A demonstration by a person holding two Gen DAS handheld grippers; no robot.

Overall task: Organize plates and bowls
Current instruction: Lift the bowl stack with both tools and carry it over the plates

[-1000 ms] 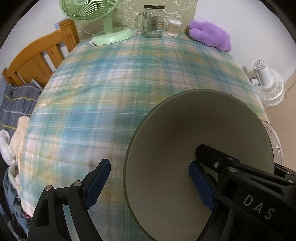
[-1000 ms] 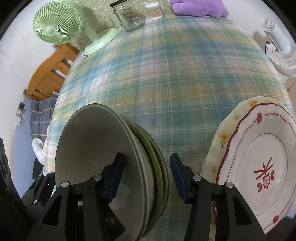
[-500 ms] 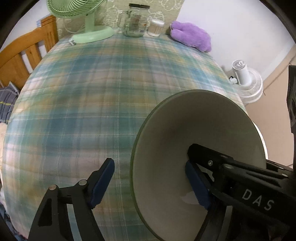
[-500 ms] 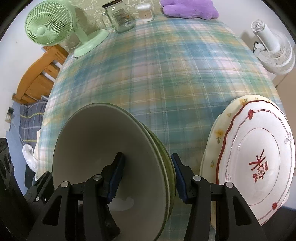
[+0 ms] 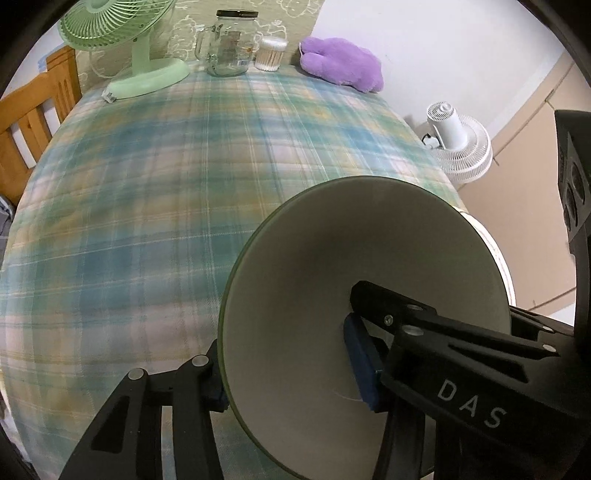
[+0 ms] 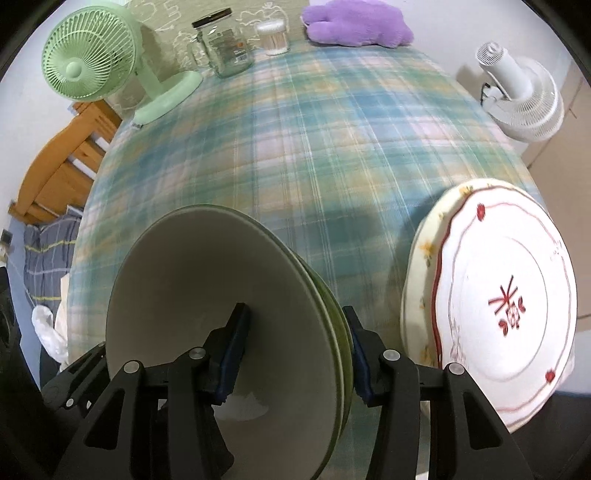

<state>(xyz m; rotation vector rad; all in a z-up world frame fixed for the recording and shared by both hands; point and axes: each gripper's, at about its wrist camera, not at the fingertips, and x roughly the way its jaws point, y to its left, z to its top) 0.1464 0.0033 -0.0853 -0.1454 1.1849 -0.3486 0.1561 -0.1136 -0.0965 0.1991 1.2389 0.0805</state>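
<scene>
A stack of green bowls with grey insides (image 6: 221, 295) stands near the table's front edge; it also shows in the left wrist view (image 5: 369, 266). My right gripper (image 6: 295, 354) is shut on the stack's right wall, one finger inside, one outside. My left gripper (image 5: 291, 369) straddles the stack's left wall, its jaws narrowed around it. A stack of patterned plates (image 6: 498, 314) with a red-rimmed plate on top lies to the right of the bowls.
A plaid cloth covers the table (image 6: 314, 147). At the back stand a green desk fan (image 6: 96, 62), a glass jar (image 6: 225, 44), a cotton swab pot (image 6: 273, 37) and a purple plush (image 6: 354, 22). A wooden chair (image 6: 62, 162) is left, a white fan (image 6: 524, 92) right.
My left gripper's jaws have closed in around the bowl wall. Both views have shifted a little over the table with the bowls in place between the fingers.
</scene>
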